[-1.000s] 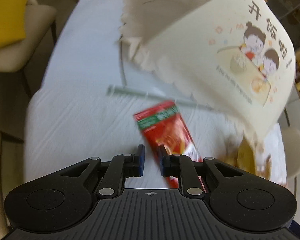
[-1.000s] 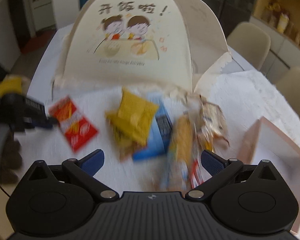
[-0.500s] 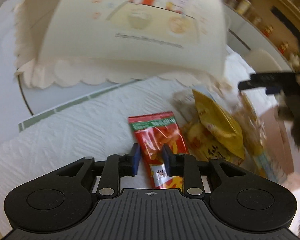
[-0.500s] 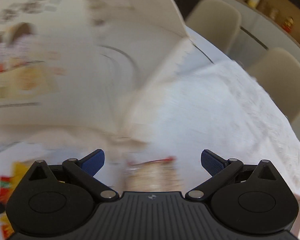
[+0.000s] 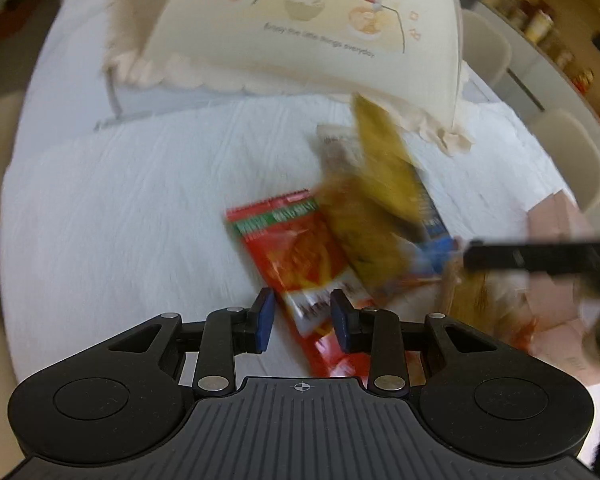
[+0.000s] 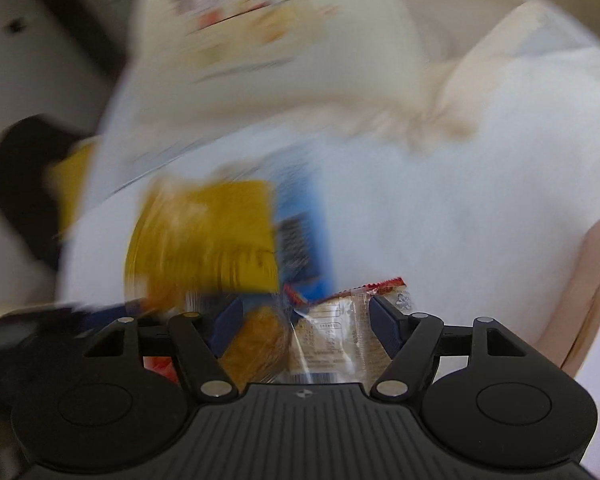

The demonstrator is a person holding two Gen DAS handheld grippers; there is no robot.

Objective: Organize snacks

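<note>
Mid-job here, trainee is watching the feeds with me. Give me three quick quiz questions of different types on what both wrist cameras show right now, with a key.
1. True or false: the left gripper has its fingers on either side of the red snack packet, with gaps showing, not clamped.
2. Multiple choice: between the fingers of the right gripper lie A) a clear-wrapped snack pack, B) a drinking glass, C) a spoon.
3. Fill in: the yellow bag lies partly over a ____ packet.

Key: 1 true; 2 A; 3 blue.
</note>
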